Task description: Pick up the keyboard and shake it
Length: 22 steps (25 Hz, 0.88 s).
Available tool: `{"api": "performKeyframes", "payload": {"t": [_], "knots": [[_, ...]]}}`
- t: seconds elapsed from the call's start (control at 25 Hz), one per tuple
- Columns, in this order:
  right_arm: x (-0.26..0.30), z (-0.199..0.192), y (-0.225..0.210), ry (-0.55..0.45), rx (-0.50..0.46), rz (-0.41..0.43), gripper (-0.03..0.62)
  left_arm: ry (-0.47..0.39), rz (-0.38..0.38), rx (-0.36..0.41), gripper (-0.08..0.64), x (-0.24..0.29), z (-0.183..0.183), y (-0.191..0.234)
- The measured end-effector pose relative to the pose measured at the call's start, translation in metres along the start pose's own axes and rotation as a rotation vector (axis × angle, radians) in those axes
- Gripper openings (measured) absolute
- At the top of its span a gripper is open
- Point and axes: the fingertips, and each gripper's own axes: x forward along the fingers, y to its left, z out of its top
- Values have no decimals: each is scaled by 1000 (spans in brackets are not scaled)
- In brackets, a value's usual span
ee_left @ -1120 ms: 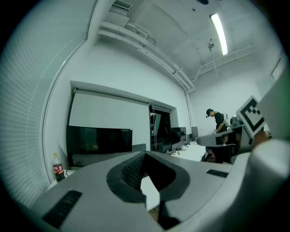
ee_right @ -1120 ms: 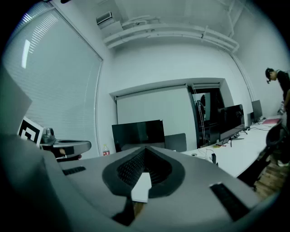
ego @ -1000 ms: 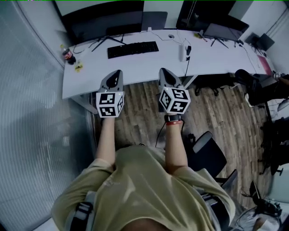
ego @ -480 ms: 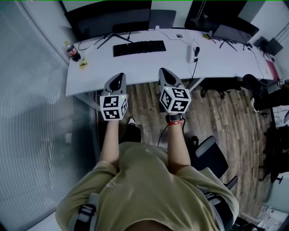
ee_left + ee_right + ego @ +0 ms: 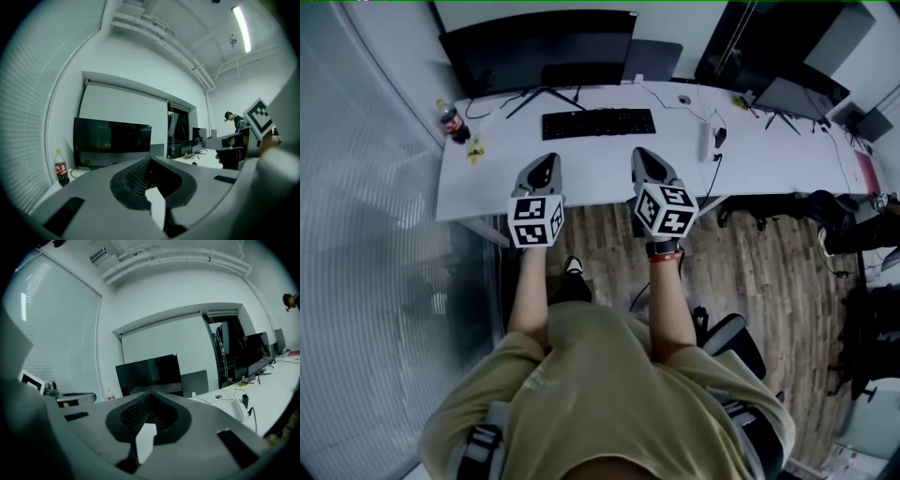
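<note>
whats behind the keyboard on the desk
Behind the keyboard stands a large dark monitor on a splayed stand, at the back of the desk. Whatever lies behind the screen is covered.

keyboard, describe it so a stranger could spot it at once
Find the long white desk, then the big dark monitor at its left end. The keyboard lies just before the monitor's stand: a flat black bar of keys, unlike the upright bottle nearby.

A long white desk point(image 5: 581, 173) crosses the upper part of the frame. On it lie 1 black keyboard point(image 5: 598, 123) in the upper middle, 1 bottle point(image 5: 453, 120) at the upper left, and 1 white power strip point(image 5: 706, 141) to the right of the keyboard. 1 dark monitor point(image 5: 539, 47) stands above the keyboard.
</note>
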Motion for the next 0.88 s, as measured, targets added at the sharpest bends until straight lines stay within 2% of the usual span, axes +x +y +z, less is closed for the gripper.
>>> {"api": "performKeyframes", "payload": {"t": [0.36, 0.88], "knots": [[98, 18, -12, 46, -9, 14, 25, 43, -35, -7, 20, 89, 8, 50], [208, 13, -31, 98, -4, -15, 54, 91, -57, -39, 35, 189, -6, 123]]}}
